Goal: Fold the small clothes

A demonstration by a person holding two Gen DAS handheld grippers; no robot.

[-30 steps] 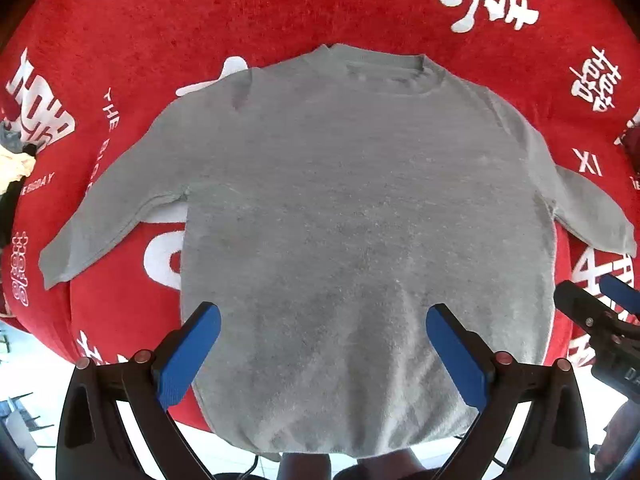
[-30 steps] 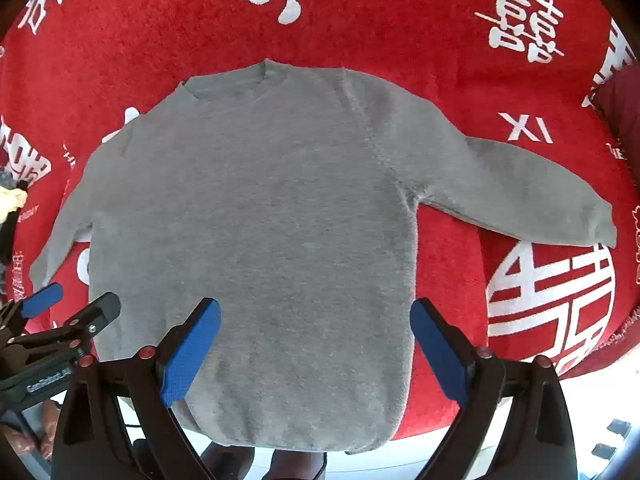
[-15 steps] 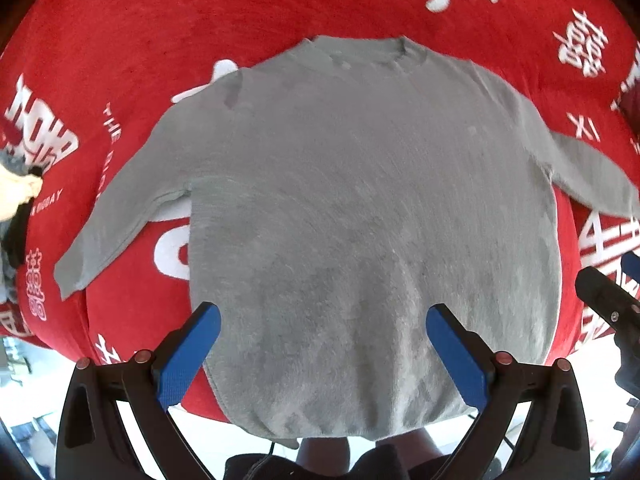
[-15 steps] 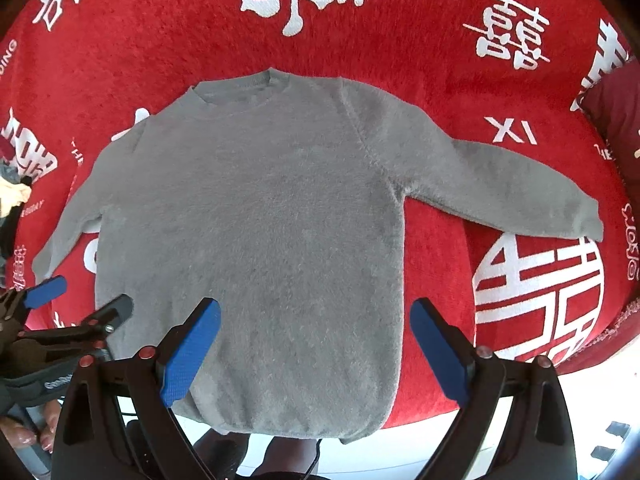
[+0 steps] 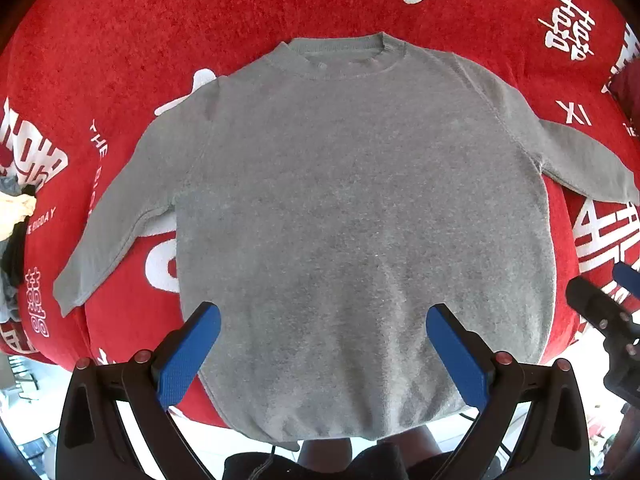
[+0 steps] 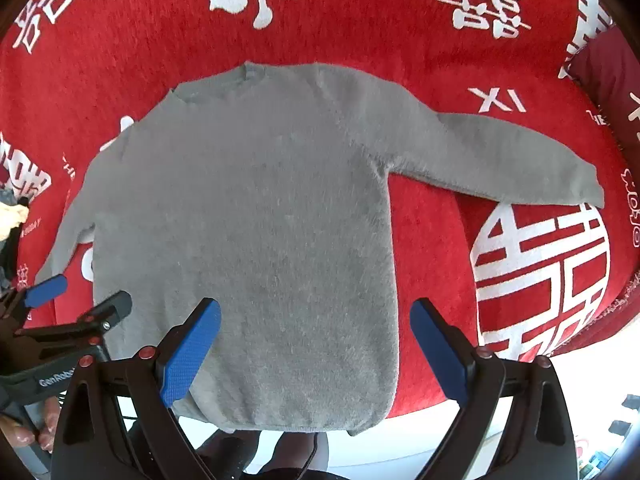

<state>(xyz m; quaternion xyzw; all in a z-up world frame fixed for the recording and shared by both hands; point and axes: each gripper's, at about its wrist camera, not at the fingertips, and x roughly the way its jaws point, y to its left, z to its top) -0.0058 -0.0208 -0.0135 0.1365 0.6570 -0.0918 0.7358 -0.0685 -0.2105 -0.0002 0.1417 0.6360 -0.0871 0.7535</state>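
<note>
On the red blanket: sweater [image 5: 360, 208] lies flat, face up, collar far, hem near and hanging just past the near edge.
Blanket: red [image 5: 200, 20] with white characters, covering a raised surface; what is under it I cannot tell.
Sleeves: left sleeve [image 5: 112, 216] angles out and toward the near side; right sleeve [image 6: 516, 160] runs out sideways, cuff well apart from the body.
Left claw: [image 5: 320, 356] wide, holding nothing, hovering over the lower body near the hem.
Right claw: [image 6: 316, 352] wide too, holding nothing, over the hem's right half.
Step in hand: likely choosing the first grasp; no fold is made yet.
Best first move: take one sleeve at the cuff and lay it across the chest, then the other, so the body becomes a plain rectangle.
Grip: pinch only the top cloth at cuff or shoulder seam; the knit looks soft and fuzzy, so a deep bite may also catch the blanket pile.
Carry: lift low and lay down flat; dragging will probably wrinkle the body.
Watch: the overhanging hem may slide off if the body is tugged nearward.
Side clutter: a pile of clothes [image 5: 14, 216] at the left edge, well apart from the left cuff.
</note>
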